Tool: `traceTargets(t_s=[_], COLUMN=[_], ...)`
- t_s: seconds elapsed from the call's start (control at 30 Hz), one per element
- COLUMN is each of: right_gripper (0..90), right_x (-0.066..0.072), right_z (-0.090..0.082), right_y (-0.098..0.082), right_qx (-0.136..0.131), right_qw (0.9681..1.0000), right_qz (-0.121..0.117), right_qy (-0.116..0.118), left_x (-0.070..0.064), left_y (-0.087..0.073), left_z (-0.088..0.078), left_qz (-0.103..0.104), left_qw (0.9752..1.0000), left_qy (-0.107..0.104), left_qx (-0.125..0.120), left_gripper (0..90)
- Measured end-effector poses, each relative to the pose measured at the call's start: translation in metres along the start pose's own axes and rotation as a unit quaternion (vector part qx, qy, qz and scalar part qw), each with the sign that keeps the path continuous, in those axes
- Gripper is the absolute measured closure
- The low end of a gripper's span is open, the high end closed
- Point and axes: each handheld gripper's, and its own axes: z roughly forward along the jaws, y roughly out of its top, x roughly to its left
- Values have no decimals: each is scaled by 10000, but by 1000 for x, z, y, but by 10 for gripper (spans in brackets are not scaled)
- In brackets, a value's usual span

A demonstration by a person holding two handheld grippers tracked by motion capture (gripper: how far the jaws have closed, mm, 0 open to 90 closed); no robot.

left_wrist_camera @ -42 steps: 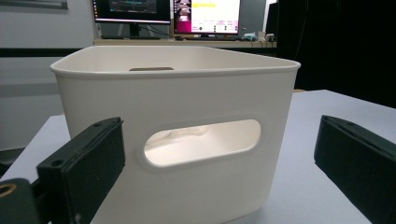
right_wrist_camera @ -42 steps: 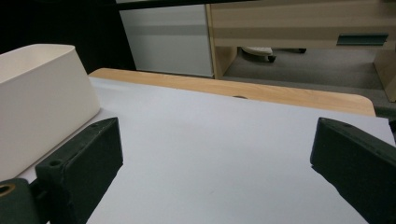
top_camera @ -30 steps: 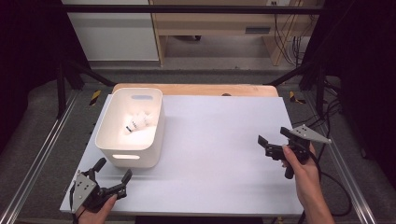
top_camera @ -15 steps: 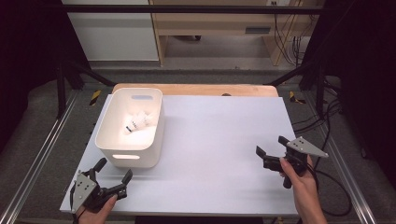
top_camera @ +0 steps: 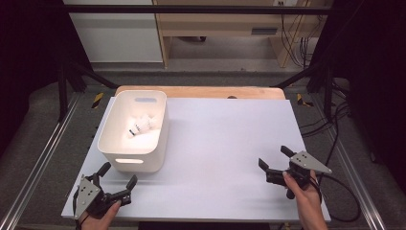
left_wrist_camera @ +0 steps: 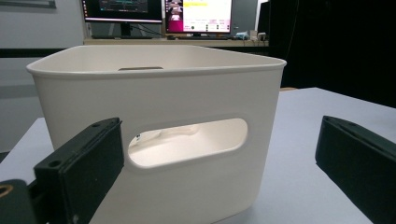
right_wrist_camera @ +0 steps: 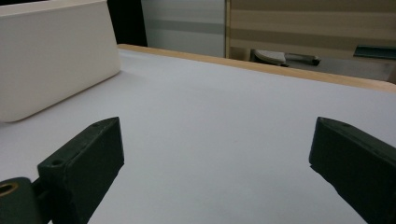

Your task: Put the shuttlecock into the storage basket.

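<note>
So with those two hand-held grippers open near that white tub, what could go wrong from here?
Two risks, as I judge it. The left hand-held gripper sits open right in front of the white tub, close to its handle slot; a push forward could shove the light tub along the table. And the small white bottles lie loose inside, so tipping or jolting the tub could make them roll or spill.

Open table right of the bin
The white bin [top_camera: 134, 132] blocks the left gripper [top_camera: 116, 175]; everything right of the bin lies bare.
</note>
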Motion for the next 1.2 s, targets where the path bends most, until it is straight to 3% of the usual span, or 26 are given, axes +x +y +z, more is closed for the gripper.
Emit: traceTargets(t_s=[0.6, 1.2], right_gripper=[33, 38], right_x=[25, 36], right_z=[20, 34], right_y=[-21, -27], right_qx=[-55, -271], right_qw=[9988, 9974], right_qz=[-199, -332], right_qy=[452, 580], left_x=[-4, -9], left_y=[0, 0], left_z=[1, 3], left_qz=[39, 83], left_qw=[9999, 9997], left_qy=[-145, -250], left_qx=[12, 26], left_gripper=[11, 11])
